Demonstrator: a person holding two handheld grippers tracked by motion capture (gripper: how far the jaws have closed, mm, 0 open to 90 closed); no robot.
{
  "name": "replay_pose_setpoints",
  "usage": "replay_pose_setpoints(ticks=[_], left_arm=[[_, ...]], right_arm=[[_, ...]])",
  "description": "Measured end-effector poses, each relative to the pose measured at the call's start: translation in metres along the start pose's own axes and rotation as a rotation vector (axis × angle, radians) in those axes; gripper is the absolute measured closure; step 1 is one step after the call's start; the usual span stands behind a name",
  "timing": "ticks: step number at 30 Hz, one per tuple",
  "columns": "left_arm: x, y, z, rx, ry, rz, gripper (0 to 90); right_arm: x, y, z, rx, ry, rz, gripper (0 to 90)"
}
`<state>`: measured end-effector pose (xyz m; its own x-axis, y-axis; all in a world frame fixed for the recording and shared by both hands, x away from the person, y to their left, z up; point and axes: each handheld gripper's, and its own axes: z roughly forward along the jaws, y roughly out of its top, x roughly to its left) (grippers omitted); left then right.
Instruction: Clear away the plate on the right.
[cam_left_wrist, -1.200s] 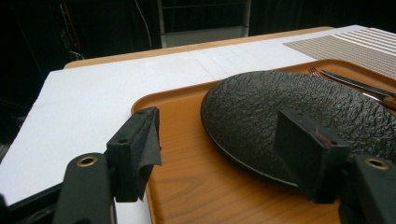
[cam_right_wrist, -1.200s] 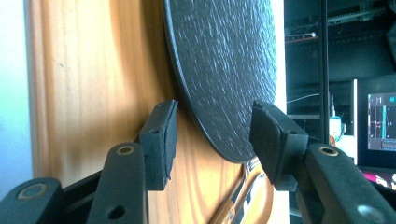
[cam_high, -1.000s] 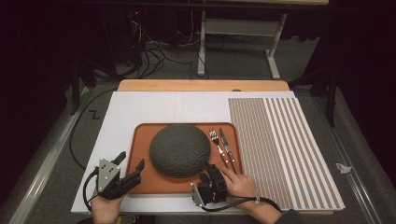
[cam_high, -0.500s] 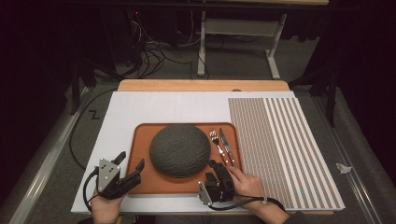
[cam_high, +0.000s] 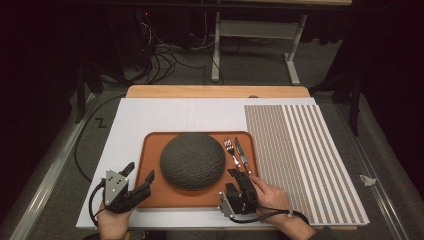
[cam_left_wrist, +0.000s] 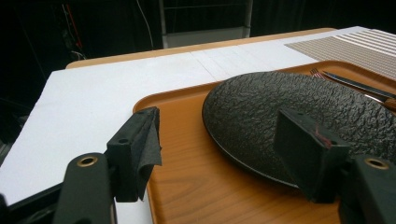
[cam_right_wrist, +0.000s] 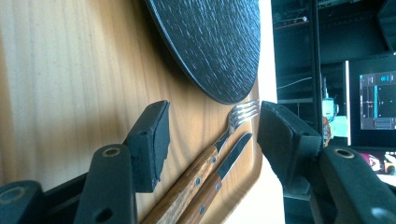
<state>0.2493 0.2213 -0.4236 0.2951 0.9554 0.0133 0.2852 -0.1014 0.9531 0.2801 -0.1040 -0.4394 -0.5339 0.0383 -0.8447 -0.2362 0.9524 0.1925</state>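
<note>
The right tongs (cam_high: 239, 176) stand open and have just been widening, with the wooden handles of the fork (cam_right_wrist: 212, 156) and knife (cam_right_wrist: 223, 168) between the jaws but ungripped. Both lie side by side on the orange tray (cam_high: 150, 160), right of the black plate (cam_high: 192, 160). The left tongs (cam_high: 140, 175) hang open and empty over the tray's left edge. By my judgement the cutlery is already placed; the plate remains unhandled. No readable writing appears anywhere on the desk (cam_high: 165, 115).

Dim room; cables (cam_high: 165, 55) on perhaps grey floor (cam_high: 50, 165).

right gripper (cam_high: 242, 181) — open, at fork (cam_high: 231, 150) handle | knife (cam_high: 241, 154) beside
</note>
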Motion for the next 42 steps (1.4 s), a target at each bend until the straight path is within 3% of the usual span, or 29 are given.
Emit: replay_pose_setpoints(ticks=[17, 32, 36, 42], left_arm=[[0.000, 0.000, 0.000, 0.002, -0.001, 0.001, 31.9], [0.000, 0.000, 0.000, 0.002, -0.001, 0.001, 31.9], [0.000, 0.000, 0.000, 0.002, -0.001, 0.001, 31.9], [0.000, 0.000, 0.000, 0.001, 0.000, 0.001, 31.9]], right_arm=[[-0.003, -0.018, -0.011, 0.022, -0.008, 0.013, 44.8], [-0.007, -0.042, -0.020, 0.034, -0.043, 0.061, 44.6], [-0.006, -0.046, -0.021, 0.046, -0.058, 0.045, 44.5], [-0.006, -0.053, -0.022, 0.052, -0.068, 0.058, 44.4]])
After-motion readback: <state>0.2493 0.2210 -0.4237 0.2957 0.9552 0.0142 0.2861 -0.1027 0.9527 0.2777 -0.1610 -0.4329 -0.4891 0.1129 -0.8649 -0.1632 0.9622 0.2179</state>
